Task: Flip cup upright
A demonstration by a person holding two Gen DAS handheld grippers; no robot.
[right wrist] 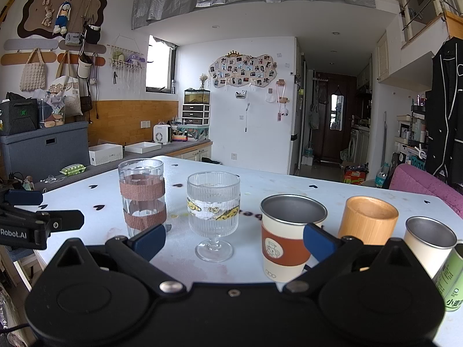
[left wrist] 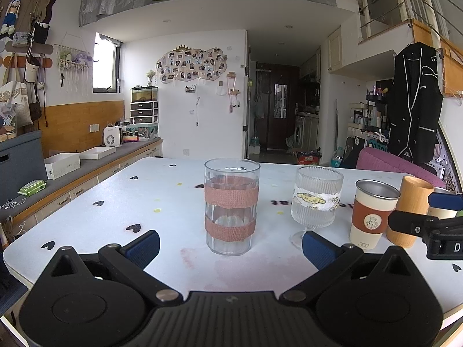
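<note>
A tall clear glass with two pink bands [left wrist: 231, 206] stands upright on the white table [left wrist: 115, 202], straight ahead of my open, empty left gripper [left wrist: 230, 248]. To its right stand a ribbed stemmed glass [left wrist: 315, 199], a cream cup with a brown sleeve [left wrist: 371, 215] and a bamboo cup [left wrist: 411, 209], all upright. In the right wrist view my open, empty right gripper [right wrist: 234, 243] faces the stemmed glass [right wrist: 213, 214] and the sleeved cup [right wrist: 286, 237]. The banded glass [right wrist: 142, 195], the bamboo cup [right wrist: 367, 219] and a second steel-lined cup [right wrist: 428, 245] also stand upright.
A green can [right wrist: 451, 280] stands at the table's right edge. The right gripper shows at the right of the left wrist view [left wrist: 428, 222], and the left gripper at the left of the right wrist view [right wrist: 34, 222]. A pink chair [right wrist: 422, 185] is behind the table, a counter [left wrist: 72, 179] on the left.
</note>
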